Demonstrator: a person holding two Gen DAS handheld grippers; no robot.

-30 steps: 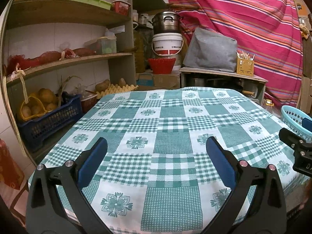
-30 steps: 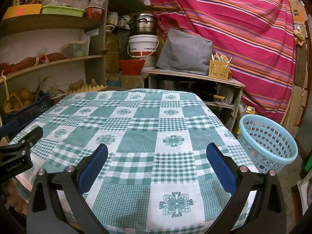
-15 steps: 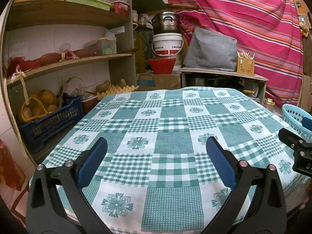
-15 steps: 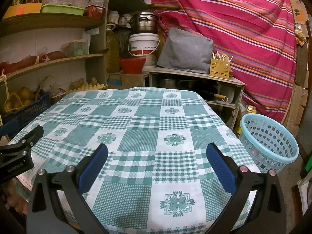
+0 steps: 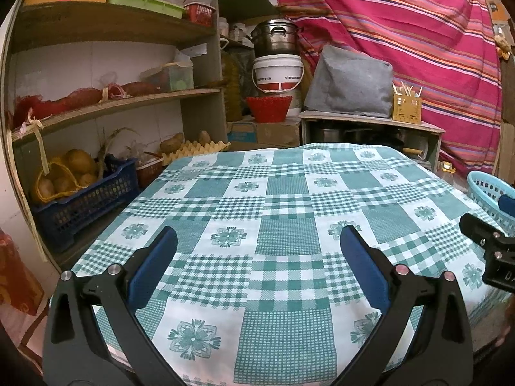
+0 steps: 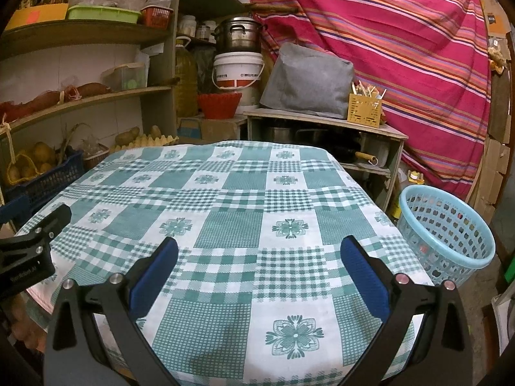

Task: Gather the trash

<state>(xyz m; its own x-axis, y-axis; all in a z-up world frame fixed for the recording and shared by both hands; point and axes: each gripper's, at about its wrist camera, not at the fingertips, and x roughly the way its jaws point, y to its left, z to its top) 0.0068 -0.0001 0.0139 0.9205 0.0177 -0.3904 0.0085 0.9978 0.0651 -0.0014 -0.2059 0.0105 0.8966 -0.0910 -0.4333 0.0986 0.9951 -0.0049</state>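
Note:
A table with a green-and-white checked cloth [image 5: 283, 212] fills both views; it also shows in the right wrist view [image 6: 231, 212]. I see no trash on it. A light blue plastic basket [image 6: 447, 225] stands on the floor to the table's right; its rim shows in the left wrist view [image 5: 486, 186]. My left gripper [image 5: 257, 241] is open and empty above the table's near edge. My right gripper [image 6: 257, 251] is open and empty beside it. Each gripper's side shows in the other's view.
Wooden shelves [image 5: 106, 103] with a blue crate of potatoes [image 5: 77, 193] stand on the left. A low cabinet [image 6: 325, 132] with a grey cover, a white bucket [image 6: 238, 70] and a pot stand behind the table. A striped red cloth [image 6: 386, 32] hangs at the back.
Both views have shifted very slightly; the grippers stay open and nothing on the table has changed.

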